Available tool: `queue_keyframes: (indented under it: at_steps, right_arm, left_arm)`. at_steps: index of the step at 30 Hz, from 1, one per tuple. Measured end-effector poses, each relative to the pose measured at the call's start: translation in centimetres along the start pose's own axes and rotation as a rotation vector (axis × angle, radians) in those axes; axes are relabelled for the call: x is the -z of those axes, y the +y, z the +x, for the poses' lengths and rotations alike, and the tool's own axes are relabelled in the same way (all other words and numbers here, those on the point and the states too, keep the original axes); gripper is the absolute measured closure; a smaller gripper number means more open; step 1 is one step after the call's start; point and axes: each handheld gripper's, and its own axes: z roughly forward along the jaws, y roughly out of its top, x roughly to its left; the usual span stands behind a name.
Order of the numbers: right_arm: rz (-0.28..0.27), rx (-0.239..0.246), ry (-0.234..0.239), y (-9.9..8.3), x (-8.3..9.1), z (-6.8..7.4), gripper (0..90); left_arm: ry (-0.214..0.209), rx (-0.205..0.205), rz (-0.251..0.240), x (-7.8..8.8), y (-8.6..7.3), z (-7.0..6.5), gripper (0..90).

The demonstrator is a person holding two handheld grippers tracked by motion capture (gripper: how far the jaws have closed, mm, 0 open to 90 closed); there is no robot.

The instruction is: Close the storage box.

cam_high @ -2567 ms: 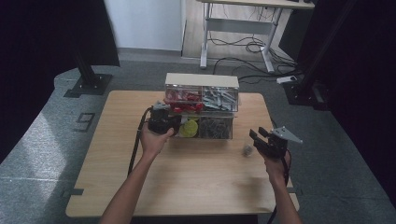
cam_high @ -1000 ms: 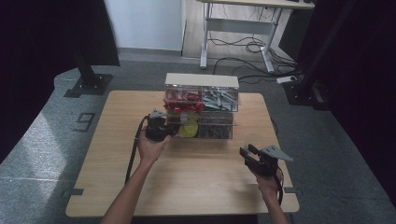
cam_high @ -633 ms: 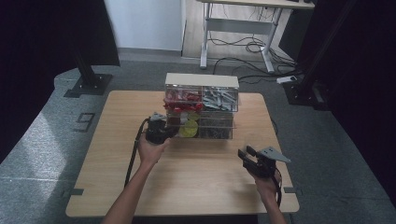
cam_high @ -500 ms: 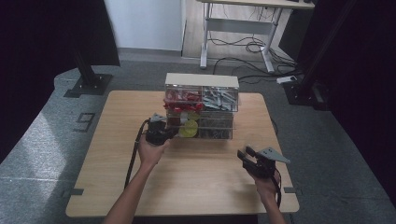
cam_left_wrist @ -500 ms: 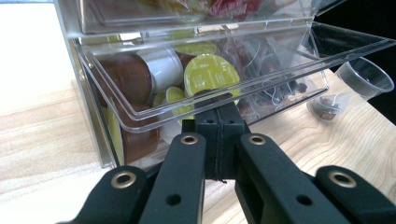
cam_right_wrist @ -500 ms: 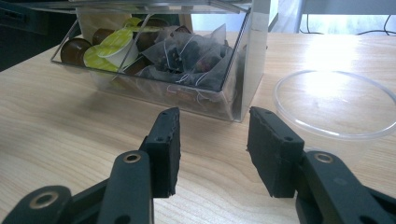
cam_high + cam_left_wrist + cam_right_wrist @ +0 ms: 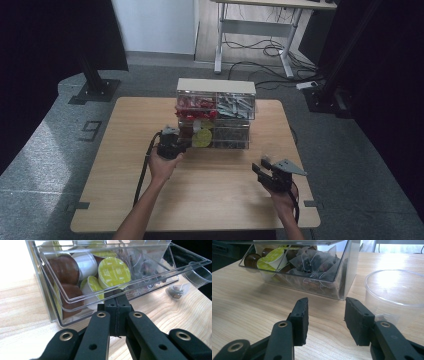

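The left gripper has its jaws pressed together at the front lip of the clear drawer, which stands pulled out from the organizer, coffee capsules inside. The right gripper hovers with jaws parted and empty above the table, beside a clear plastic cup.
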Motion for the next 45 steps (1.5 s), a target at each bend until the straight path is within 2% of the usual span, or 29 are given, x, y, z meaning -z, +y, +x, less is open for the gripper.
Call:
queue_keyframes:
  at_steps: [14, 32, 35, 40, 45]
  right_arm:
    - [0.014, 0.003, 0.001, -0.4, -0.3, 0.1, 54.1]
    - [0.023, 0.017, 0.005, -0.6, -0.4, 0.3, 54.3]
    - [0.024, 0.015, 0.006, -0.6, -0.5, 0.3, 54.3]
    - [0.027, 0.015, 0.006, -0.7, -0.5, 0.3, 54.2]
    - [0.031, 0.018, 0.017, -0.7, -0.6, 0.5, 53.0]
  left_arm:
    - [-0.002, 0.017, 0.031, -1.2, -1.5, 0.4, 90.0]
    - [-0.008, 0.028, 0.072, -2.4, -2.5, 0.8, 90.0]
    - [-0.005, 0.029, 0.065, -2.5, -2.7, 0.8, 90.0]
    - [-0.012, 0.012, 0.055, -2.2, -2.8, 0.4, 88.9]
    - [-0.006, -0.032, 0.047, -1.6, -3.0, -0.2, 88.3]
